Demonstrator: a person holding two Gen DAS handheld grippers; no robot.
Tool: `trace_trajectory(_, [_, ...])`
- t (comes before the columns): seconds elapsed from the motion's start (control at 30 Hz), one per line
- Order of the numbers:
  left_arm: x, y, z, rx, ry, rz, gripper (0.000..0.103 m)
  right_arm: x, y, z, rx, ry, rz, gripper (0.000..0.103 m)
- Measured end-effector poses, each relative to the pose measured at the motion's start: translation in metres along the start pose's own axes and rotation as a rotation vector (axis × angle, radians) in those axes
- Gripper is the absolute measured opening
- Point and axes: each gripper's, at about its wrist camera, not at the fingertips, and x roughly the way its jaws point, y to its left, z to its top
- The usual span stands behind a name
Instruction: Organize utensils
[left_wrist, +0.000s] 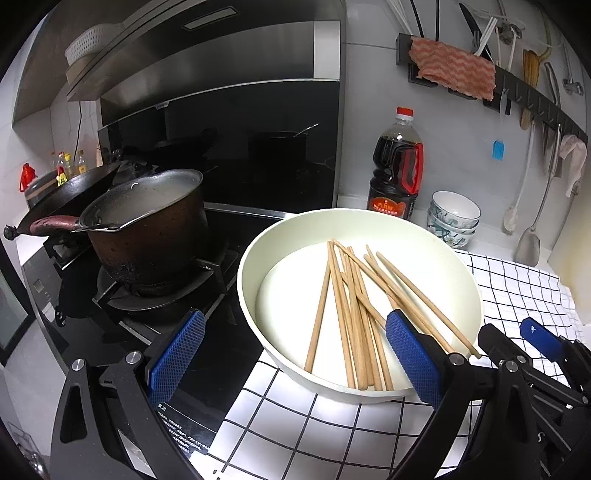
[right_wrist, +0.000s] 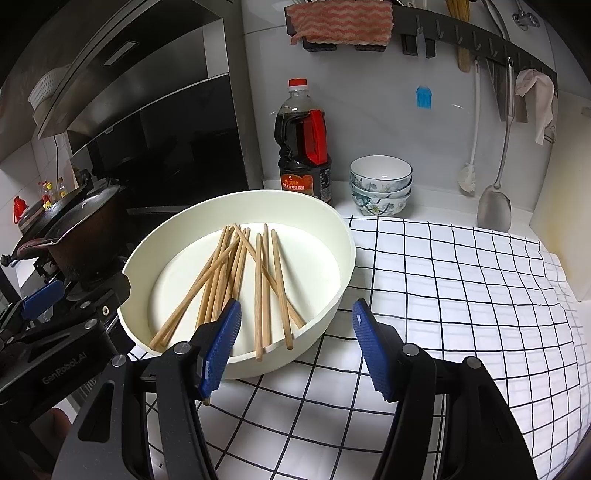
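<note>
Several wooden chopsticks (left_wrist: 351, 314) lie loose and crossed in a shallow white basin (left_wrist: 461, 269) on a black-checked white cloth (left_wrist: 295, 424). They also show in the right wrist view (right_wrist: 236, 280), inside the basin (right_wrist: 332, 221). My left gripper (left_wrist: 295, 354) is open and empty, spanning the basin's near left rim, its right pad over the chopstick ends. My right gripper (right_wrist: 295, 347) is open and empty, just in front of the basin's near right rim. The right gripper also shows in the left wrist view (left_wrist: 532, 343), and the left gripper in the right wrist view (right_wrist: 44, 299).
A dark pot (left_wrist: 147, 229) and a wok (left_wrist: 66, 192) sit on the gas stove at left. A soy sauce bottle (right_wrist: 303, 147) and stacked patterned bowls (right_wrist: 380, 184) stand behind the basin. A wall rail (right_wrist: 480, 40) holds a spatula (right_wrist: 495, 206), brush and cloths.
</note>
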Motion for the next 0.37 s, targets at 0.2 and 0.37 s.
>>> trace_trajectory(0.2, [0.0038,0.0003,0.0015,-0.006,0.019,0.016,0.097,0.0,0.0002,-0.0002,0.001,0.0,0.0,0.06])
trace_trajectory(0.37, [0.0058,-0.0004,0.0001,-0.001,0.032,0.029,0.097,0.0008,0.0007,-0.0006,0.0,0.0,0.0,0.062])
